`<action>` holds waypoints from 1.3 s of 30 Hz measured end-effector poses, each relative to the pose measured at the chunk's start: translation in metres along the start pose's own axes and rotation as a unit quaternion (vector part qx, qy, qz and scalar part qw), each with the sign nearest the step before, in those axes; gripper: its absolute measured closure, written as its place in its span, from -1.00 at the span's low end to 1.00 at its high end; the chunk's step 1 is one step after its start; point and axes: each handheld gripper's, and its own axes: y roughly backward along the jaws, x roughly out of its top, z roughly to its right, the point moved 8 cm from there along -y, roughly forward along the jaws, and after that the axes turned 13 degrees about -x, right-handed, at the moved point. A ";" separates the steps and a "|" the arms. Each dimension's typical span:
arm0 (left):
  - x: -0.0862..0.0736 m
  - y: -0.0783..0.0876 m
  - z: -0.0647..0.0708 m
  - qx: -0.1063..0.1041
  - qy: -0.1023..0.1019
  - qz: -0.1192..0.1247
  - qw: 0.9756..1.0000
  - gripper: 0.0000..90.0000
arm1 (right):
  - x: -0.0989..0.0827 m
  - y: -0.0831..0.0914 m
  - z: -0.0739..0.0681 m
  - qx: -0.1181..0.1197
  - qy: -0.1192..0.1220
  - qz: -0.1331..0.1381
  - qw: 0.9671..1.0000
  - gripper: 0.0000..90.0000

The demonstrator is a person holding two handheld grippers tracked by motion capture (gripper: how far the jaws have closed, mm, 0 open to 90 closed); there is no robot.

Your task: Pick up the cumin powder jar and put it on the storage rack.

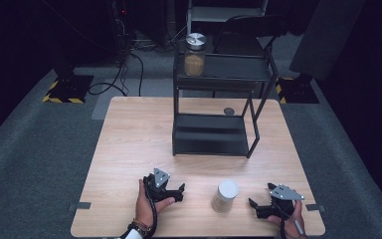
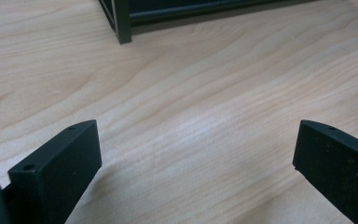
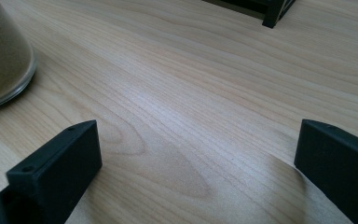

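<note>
Both tongs [image 1: 179, 193] [image 1: 254, 205] low, jaws apart

A light wooden table with a rounded-corner top [image 1: 129, 149] stands on a grey carpet floor [image 1: 30, 149]. On its far half stands a black metal shelf rack with two levels [image 1: 214, 134]. A glass jar with a silver lid and brown powder inside [image 1: 195, 55] stands on the upper level of the rack. Near the front edge of the table stands a second glass jar with a white lid [image 1: 225, 196], well apart from the rack. The two hands with grippers rest on the table at both sides of this jar.
</note>
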 end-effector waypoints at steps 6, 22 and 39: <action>-0.003 -0.001 0.000 -0.002 0.000 -0.007 1.000 -0.98 | 0.000 0.000 0.000 0.000 0.000 0.000 1.000 -1.00; -0.010 -0.005 0.007 0.017 -0.037 -0.005 0.999 -1.00 | 0.000 0.000 0.000 -0.001 -0.001 0.000 1.000 -1.00; -0.009 -0.006 0.007 0.016 -0.038 -0.005 0.999 -0.99 | 0.000 0.000 0.001 0.002 -0.004 -0.003 1.000 -1.00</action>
